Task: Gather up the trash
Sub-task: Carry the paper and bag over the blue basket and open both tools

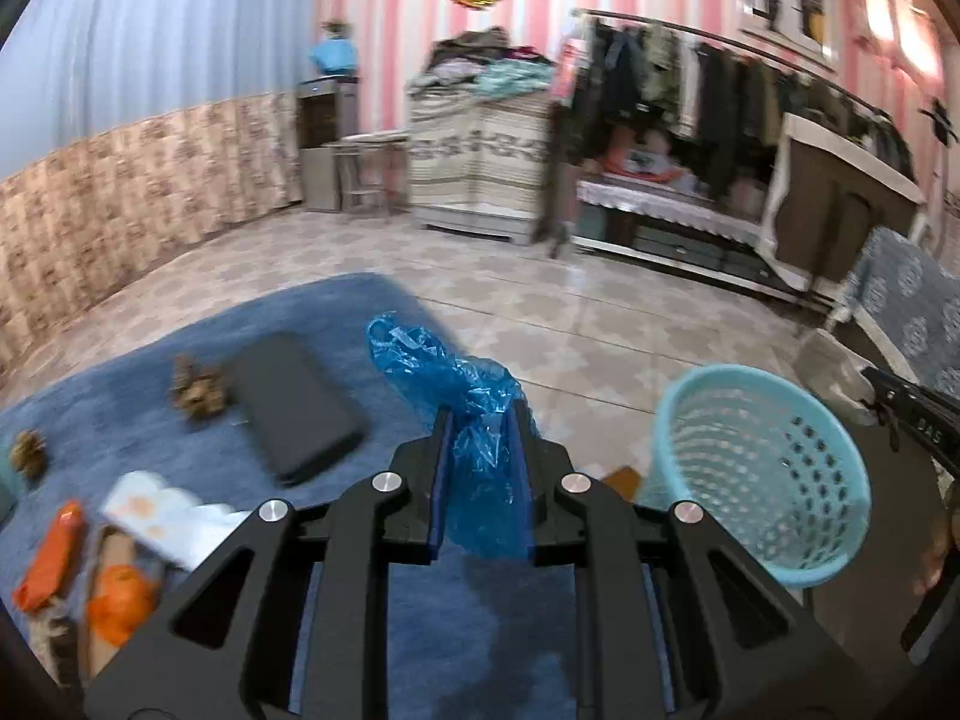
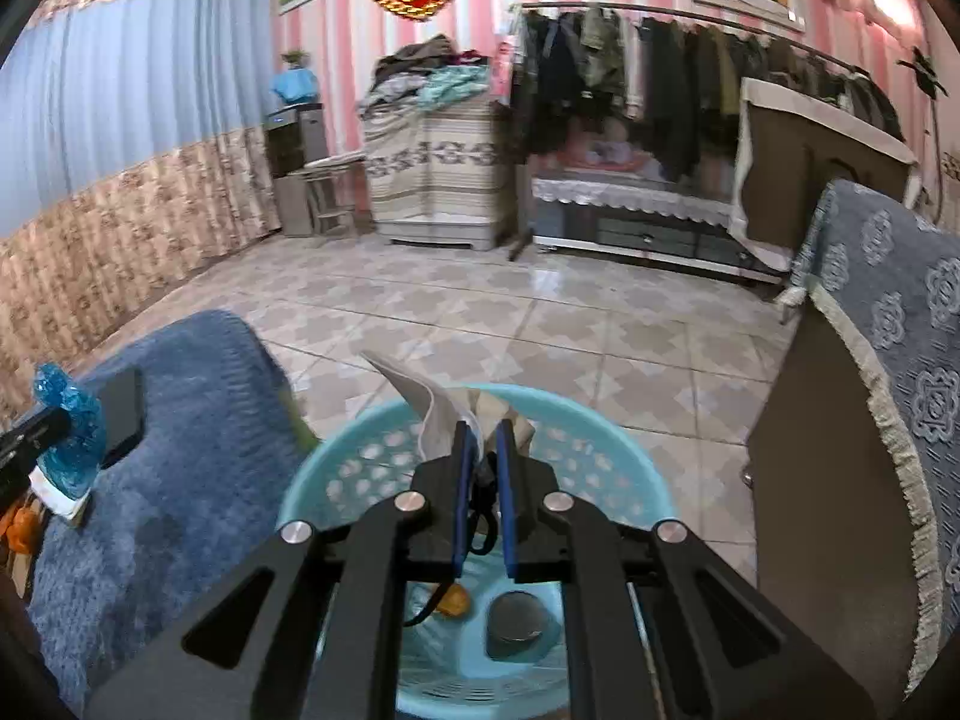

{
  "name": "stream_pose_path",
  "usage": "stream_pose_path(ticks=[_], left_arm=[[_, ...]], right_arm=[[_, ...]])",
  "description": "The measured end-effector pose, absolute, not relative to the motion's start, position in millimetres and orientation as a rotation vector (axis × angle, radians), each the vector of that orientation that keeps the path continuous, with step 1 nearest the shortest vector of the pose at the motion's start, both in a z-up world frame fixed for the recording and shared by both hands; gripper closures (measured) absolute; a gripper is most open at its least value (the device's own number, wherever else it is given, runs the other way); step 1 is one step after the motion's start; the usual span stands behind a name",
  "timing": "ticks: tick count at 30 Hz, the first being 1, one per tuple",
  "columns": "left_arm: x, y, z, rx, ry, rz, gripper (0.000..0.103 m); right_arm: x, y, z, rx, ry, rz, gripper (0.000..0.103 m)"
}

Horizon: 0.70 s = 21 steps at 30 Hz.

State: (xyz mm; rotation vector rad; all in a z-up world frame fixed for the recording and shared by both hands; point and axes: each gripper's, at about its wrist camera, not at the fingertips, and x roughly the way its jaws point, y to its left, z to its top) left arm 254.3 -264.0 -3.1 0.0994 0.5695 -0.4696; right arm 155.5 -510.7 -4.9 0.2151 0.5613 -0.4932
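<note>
Clamped in right gripper (image 2: 483, 438), paper scrap (image 2: 420, 402) hangs over basket (image 2: 606, 456); left gripper (image 1: 480, 438), pinching blue bag (image 1: 444, 372), w/ basket at 3 o'clock — loose plastic could slip en route.

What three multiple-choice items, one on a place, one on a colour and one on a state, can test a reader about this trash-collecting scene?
1. Where do the right gripper's fingers point?
A. over the light blue basket
B. over the dark flat case
C. at the curtain

2. What colour is the plastic bag in the left gripper?
A. orange
B. blue
C. white

3. What state is the right gripper in?
A. wide open, empty
B. shut on the crumpled paper
C. lying on the rug

Key: 1 A, the basket's rim surrounds the fingers in the right wrist view; 2 B, blue film bulges between the fingers; 3 B, paper sticks out from the closed fingers.
</note>
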Motion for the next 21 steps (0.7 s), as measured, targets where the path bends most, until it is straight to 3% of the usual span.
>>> stream_pose_path(ticks=[17,18,21], left_arm=[[228,-423,-43,0.248,0.55,-0.752,0.083],[228,-427,-44,0.256,0.546,-0.753,0.079],[232,-426,-44,0.244,0.565,-0.737,0.041]], right_arm=[[142,-561,-27,0.318,0.577,-0.568,0.094],[142,-563,-28,0.321,0.579,-0.568,0.094],[141,-564,-29,0.329,0.579,-0.57,0.094]])
